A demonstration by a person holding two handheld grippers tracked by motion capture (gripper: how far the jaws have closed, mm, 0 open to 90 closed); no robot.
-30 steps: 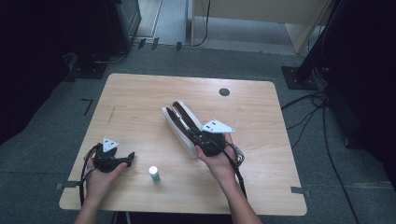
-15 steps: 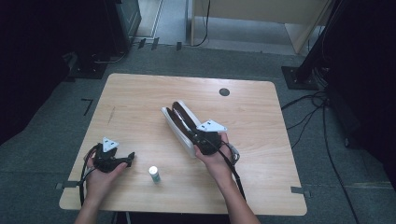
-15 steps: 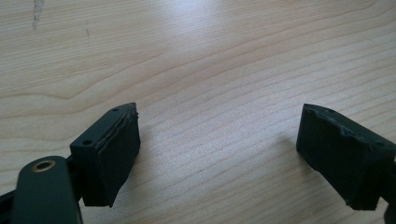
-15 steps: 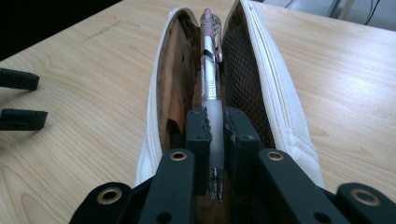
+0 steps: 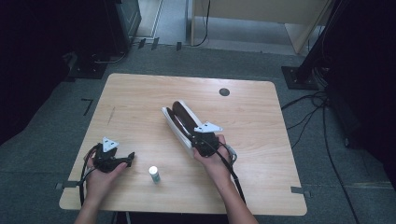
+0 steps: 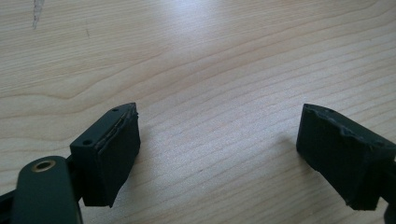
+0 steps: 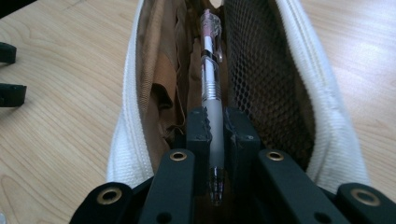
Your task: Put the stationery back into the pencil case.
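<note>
A white pencil case (image 5: 180, 119) with a brown lining lies open in the middle of the table (image 5: 140, 93). My right gripper (image 5: 198, 137) sits at its near end, shut on a clear pen (image 7: 210, 88) that reaches along the inside of the case (image 7: 322, 126) beside the black mesh pocket (image 7: 266, 79). My left gripper (image 5: 130, 158) rests at the front left of the table, open. In the left gripper view its two black pads (image 6: 116, 149) stand wide apart over bare wood with nothing between them.
A small white capped bottle (image 5: 154, 174) stands near the front edge between the two hands. A dark round grommet (image 5: 224, 92) is set into the table's far side. Cables and dark stands line the floor to the right.
My right gripper has sunk a little toward the case with the pen in it. The left gripper has kept still.
</note>
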